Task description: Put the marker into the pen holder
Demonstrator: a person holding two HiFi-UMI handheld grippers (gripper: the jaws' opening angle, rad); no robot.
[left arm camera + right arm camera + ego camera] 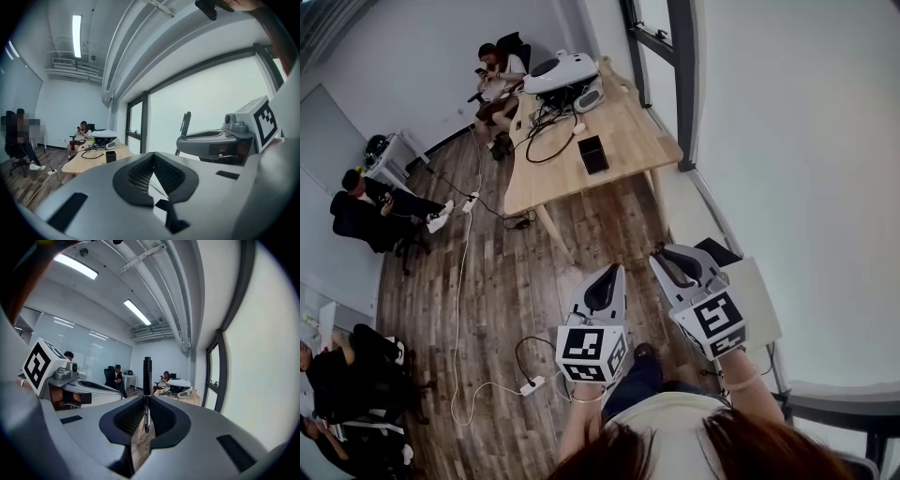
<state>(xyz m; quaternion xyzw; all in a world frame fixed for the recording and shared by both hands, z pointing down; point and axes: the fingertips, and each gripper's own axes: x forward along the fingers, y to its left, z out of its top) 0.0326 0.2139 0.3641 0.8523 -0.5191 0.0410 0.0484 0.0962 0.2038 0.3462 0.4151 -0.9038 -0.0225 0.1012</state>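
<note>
While you stand well back from the wooden table (pixel 628 141), the task is only partly done: the marker is in hand, but the carry and the drop into the holder are both left. The table lies across an open stretch of floor from you. The only candidate for the pen holder that I can make out on it is a small black box (pixel 110 156), near the table's closer end. It is too small to tell whether its top is open, so treat that as a guess.

Your right gripper (pixel 146 401) is closed on the marker (pixel 147 380), with the pads pinching it at its lower part. Your left gripper (pixel 152 161) has its jaws drawn together with nothing between them, and it floats just beside the right one.

The marker's long axis runs upright, crosswise to the jaws. Most of its dark barrel rises above the pads toward the ceiling, and a short thinner end hangs below them. From the left gripper view it leans only slightly. That stance probably suits a straight lowering into an open-topped holder once you are over it. Which end carries the cap, I cannot say.
</note>
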